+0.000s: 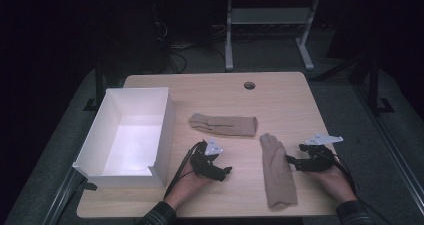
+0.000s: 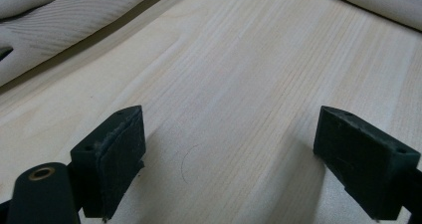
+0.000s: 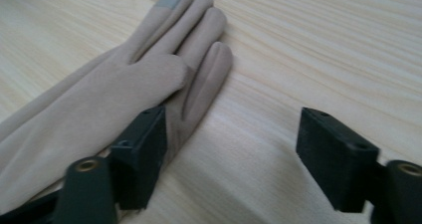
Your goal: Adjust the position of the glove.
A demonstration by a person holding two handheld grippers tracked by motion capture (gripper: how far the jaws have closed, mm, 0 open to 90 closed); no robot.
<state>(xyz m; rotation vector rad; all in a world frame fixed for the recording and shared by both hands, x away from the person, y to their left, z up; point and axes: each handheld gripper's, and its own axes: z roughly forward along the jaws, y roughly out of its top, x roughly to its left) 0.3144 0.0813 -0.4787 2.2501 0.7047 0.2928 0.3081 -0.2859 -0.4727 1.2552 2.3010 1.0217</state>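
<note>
Near glove point(image 1: 278, 171) lies flat on the desk point(image 1: 280, 97), fingers away from me. My right tool point(image 3: 226, 157) sits released at its edge, one jaw over the fabric. Second glove point(image 1: 223, 123) lies crosswise beyond. Left tool point(image 2: 229, 159) released over bare wood; white box point(image 1: 97, 135) at left.

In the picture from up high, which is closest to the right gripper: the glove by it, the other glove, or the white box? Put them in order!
From the right gripper:
1. Upright glove, right beside its jaws.
2. Sideways glove, farther back, mid-table.
3. White box, far across on the left.
</note>
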